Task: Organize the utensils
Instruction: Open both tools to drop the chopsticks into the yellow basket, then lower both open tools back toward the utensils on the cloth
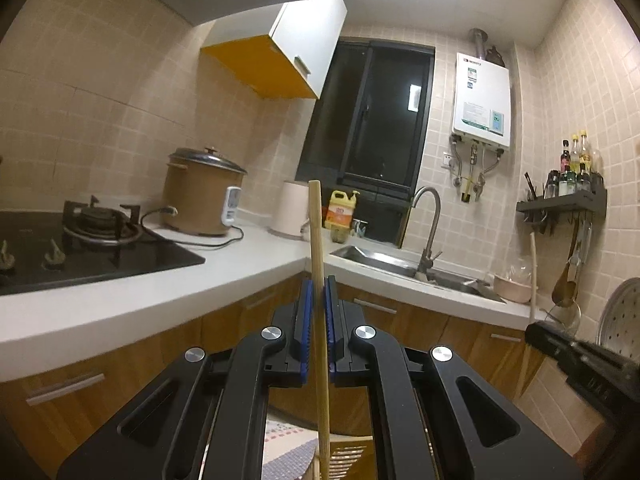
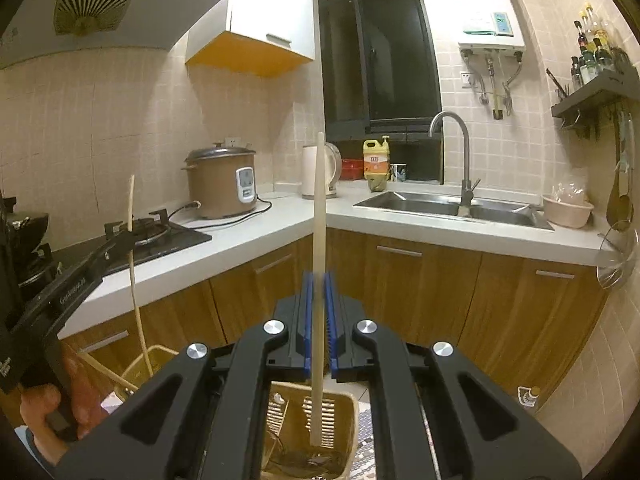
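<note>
My left gripper (image 1: 319,280) is shut on a wooden utensil handle (image 1: 316,232) that stands upright between the blue pads, its lower end running down out of sight. My right gripper (image 2: 319,278) is shut on a pale wooden utensil (image 2: 319,208), also upright, with its lower end hanging over a tan slotted utensil basket (image 2: 316,424) below. The left gripper (image 2: 120,240) with its thin stick shows at the left of the right wrist view. The right gripper's body (image 1: 576,356) shows at the right edge of the left wrist view.
An L-shaped white counter (image 2: 240,236) carries a gas hob (image 1: 92,240), rice cooker (image 2: 222,184), kettle (image 2: 320,172), soap bottle (image 2: 376,160) and steel sink (image 2: 452,204) with tap. A wall rack (image 1: 560,202) holds bottles and hanging spoons. Wooden cabinets (image 2: 420,280) stand below.
</note>
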`<state>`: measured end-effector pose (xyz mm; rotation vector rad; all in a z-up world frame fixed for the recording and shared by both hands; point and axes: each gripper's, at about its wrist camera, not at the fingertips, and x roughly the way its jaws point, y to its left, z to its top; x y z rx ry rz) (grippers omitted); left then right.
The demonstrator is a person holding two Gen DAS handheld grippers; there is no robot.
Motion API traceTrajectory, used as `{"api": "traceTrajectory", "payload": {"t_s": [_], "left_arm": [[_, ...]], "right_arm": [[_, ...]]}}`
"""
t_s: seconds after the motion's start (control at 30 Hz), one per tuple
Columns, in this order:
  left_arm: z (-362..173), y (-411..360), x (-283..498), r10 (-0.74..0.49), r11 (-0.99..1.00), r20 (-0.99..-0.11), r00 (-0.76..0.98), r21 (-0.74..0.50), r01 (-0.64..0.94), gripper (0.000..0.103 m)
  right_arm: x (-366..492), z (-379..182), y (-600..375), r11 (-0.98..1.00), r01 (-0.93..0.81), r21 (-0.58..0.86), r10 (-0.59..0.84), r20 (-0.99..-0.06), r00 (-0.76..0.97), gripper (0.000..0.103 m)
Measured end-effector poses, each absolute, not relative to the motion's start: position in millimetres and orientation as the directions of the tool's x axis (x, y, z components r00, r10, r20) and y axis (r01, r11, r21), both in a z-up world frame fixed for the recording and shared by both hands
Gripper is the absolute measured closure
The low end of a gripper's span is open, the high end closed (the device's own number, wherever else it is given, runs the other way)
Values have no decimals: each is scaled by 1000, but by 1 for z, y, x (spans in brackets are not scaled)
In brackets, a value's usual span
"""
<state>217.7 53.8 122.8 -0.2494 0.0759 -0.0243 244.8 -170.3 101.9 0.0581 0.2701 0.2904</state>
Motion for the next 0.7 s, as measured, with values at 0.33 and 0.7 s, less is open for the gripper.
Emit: {"api": "traceTrajectory", "payload": {"t_s": [0.33, 0.7], "left_arm": [[110, 55, 202, -109, 970, -107, 988, -230, 82, 95], [106, 105, 138, -206, 943, -311, 928, -318, 103, 60]], "right_arm": [[232, 78, -168, 945, -319, 75, 326, -317, 891, 97], [155, 81, -183, 946, -323, 26, 291, -504, 813, 51]]}}
